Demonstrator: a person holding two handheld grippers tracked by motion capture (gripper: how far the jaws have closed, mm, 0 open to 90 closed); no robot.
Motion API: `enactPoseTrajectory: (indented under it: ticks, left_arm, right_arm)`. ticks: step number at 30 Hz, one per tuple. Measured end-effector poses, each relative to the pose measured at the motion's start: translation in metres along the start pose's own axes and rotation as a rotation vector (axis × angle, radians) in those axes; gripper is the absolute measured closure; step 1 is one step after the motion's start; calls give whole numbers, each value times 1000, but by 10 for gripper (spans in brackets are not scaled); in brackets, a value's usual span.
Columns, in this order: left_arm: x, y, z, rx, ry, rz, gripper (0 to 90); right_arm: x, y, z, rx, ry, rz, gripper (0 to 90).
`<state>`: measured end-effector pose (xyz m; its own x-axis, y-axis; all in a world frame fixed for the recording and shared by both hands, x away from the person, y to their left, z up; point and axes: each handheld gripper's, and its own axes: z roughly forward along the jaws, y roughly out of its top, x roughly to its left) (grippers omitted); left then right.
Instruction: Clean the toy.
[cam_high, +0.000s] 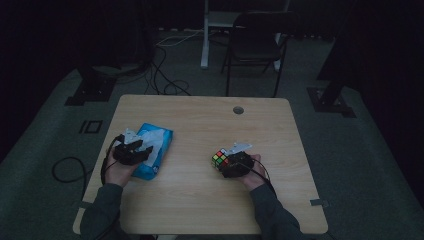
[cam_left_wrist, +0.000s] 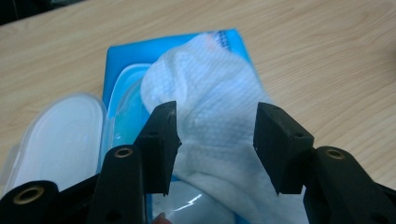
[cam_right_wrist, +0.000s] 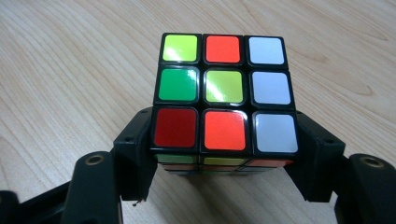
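Wipe (cam_left_wrist: 215, 116) lies between my left gripper (cam_left_wrist: 217, 149) jaws, white, crumpled, half pulled from blue wipe pack (cam_left_wrist: 233, 39). Jaws stand wide apart, pads not pressing cloth. Wipe's long axis runs straight ahead from jaws, far end over pack; pack lid (cam_left_wrist: 60, 130) flipped open off left jaw. Right gripper (cam_right_wrist: 224, 154) clamps puzzle cube (cam_right_wrist: 224, 93) by lowest row, cube jutting forward past jaws, above table (cam_right_wrist: 70, 70). Left hand nearer wipe.
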<state>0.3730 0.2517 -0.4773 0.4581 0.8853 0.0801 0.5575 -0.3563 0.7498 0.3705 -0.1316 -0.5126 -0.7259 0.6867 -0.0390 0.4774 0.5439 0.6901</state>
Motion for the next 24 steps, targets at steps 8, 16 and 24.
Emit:
enactPoseTrajectory:
  ticks: [8,16,24]
  left_arm:
    - [1,0,8,32,-13,4,688]
    - [1,9,6,3,-26,-13,882]
    - [-9,27,-3,-90,-135,-1,899]
  right_arm:
    - [0,0,1,-4,-3,7,342]
    - [-1,0,1,-11,-7,7,342]
    - [-1,0,-1,-20,-9,10,342]
